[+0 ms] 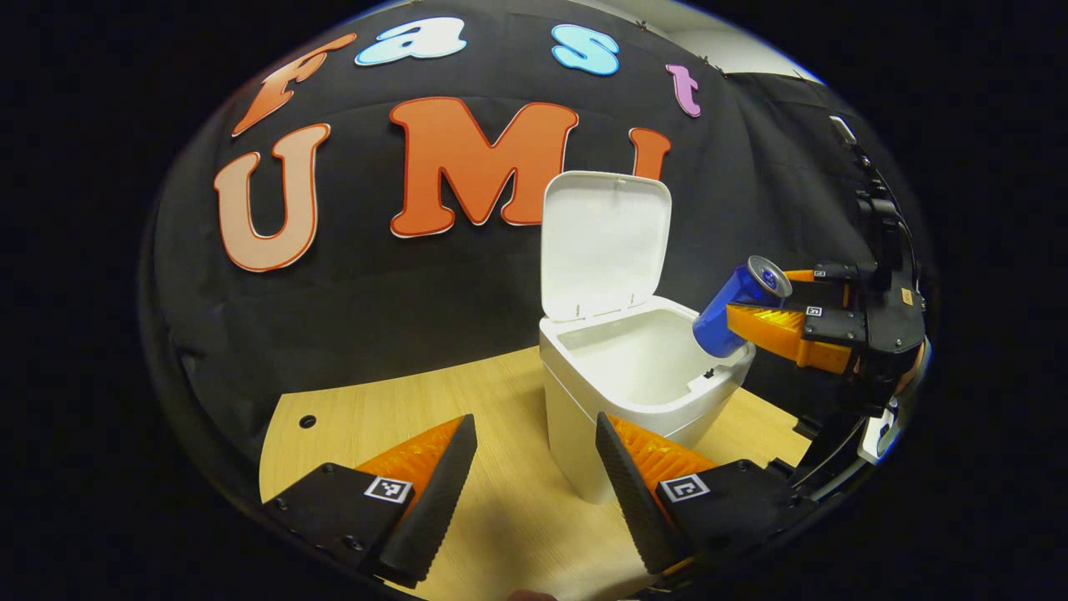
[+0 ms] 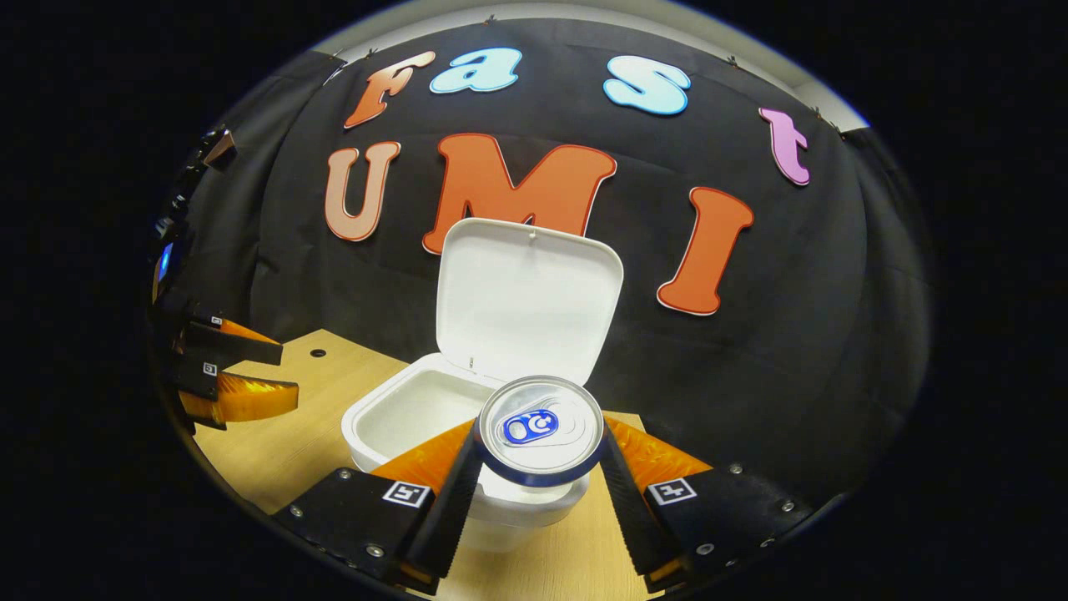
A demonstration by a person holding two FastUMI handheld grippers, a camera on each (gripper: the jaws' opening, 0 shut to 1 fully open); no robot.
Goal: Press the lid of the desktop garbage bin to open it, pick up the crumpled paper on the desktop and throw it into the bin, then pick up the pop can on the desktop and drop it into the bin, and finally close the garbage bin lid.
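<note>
Over the bin's [image 1: 642,376] open mouth, the right hand-held gripper [image 2: 541,480] pinches the tilted pop can [image 1: 738,309]; the lid [image 1: 605,244] stands upright. Nearby above the counter [image 1: 375,409], the left hand-held gripper [image 1: 534,467] hangs spread, holding nothing.

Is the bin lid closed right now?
No, the lid stands upright behind the open garbage bin in the right gripper view.

The right gripper [image 1: 755,313] is reaching in from three o'clock in the left gripper view, its fingers [image 2: 455,501] pressing both sides of a load held tilted. The left gripper [image 1: 534,492] is hovering low at six o'clock, fingers spread wide apart, gripping nothing.
</note>
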